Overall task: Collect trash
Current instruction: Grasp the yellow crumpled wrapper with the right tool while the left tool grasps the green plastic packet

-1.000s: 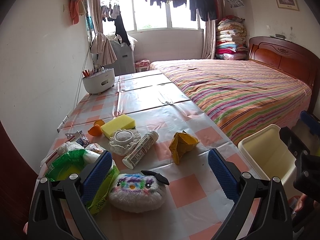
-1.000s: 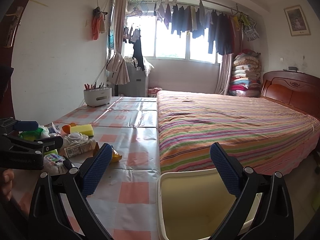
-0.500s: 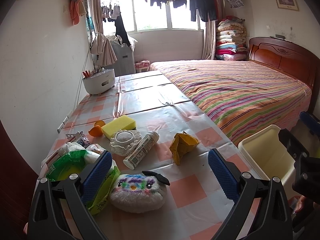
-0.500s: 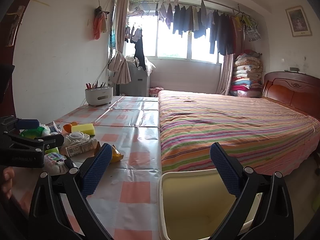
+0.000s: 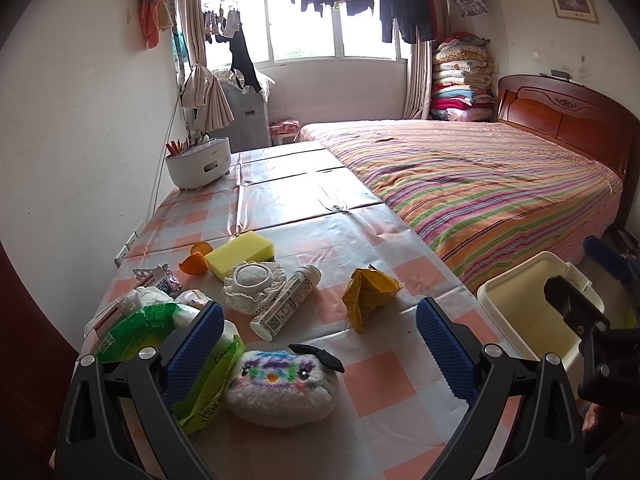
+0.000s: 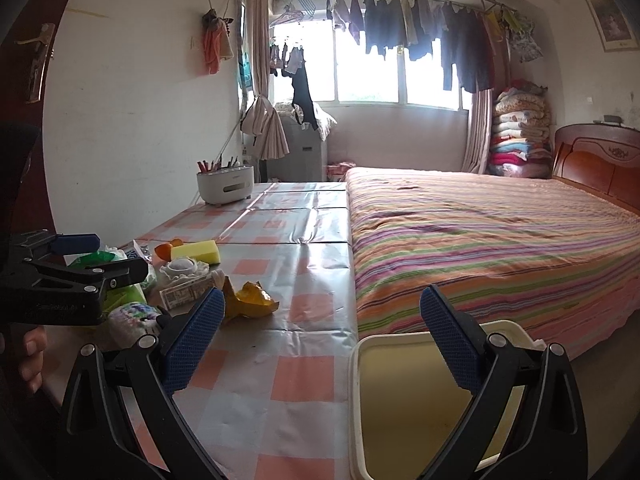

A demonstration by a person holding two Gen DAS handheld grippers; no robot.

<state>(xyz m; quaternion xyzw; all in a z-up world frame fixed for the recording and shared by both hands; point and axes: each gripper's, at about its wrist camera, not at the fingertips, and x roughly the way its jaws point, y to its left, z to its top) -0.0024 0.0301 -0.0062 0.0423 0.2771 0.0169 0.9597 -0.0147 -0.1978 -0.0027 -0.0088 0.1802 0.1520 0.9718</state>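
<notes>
Nothing has gone into the bin yet, as far as these views show. The cream plastic bin [image 6: 432, 404] sits at the lower right of the right wrist view, just beside the table edge, and its inside looks bare. All the trash lies on the checked tablecloth [image 5: 384, 376].

The left gripper [image 5: 316, 344] hangs at the bottom of its frame with fingers spread wide and nothing between them; below it are a fluffy knitted toy [image 5: 280, 388] and a green plastic bag [image 5: 136, 332]. The right gripper [image 6: 320, 332] is likewise released and empty, its right finger over the bin rim.

Likely trash, by my judgement: the crumpled yellow wrapper [image 5: 368, 296] in the centre of the left view, the orange peel [image 5: 196, 260] at centre left, a torn foil packet [image 5: 160, 280] and white tissue [image 5: 146, 298] near the bag. The yellow sponge [image 5: 240, 254], a lace-edged pad [image 5: 254, 280] and a white tube [image 5: 286, 306] lying on its side may not count as trash.

The tube bears a QR code and small print too fine to read. The bag shows lettering at its lower edge, upside down and not legible. A white utensil holder [image 5: 200, 164] stands at the upper left.
</notes>
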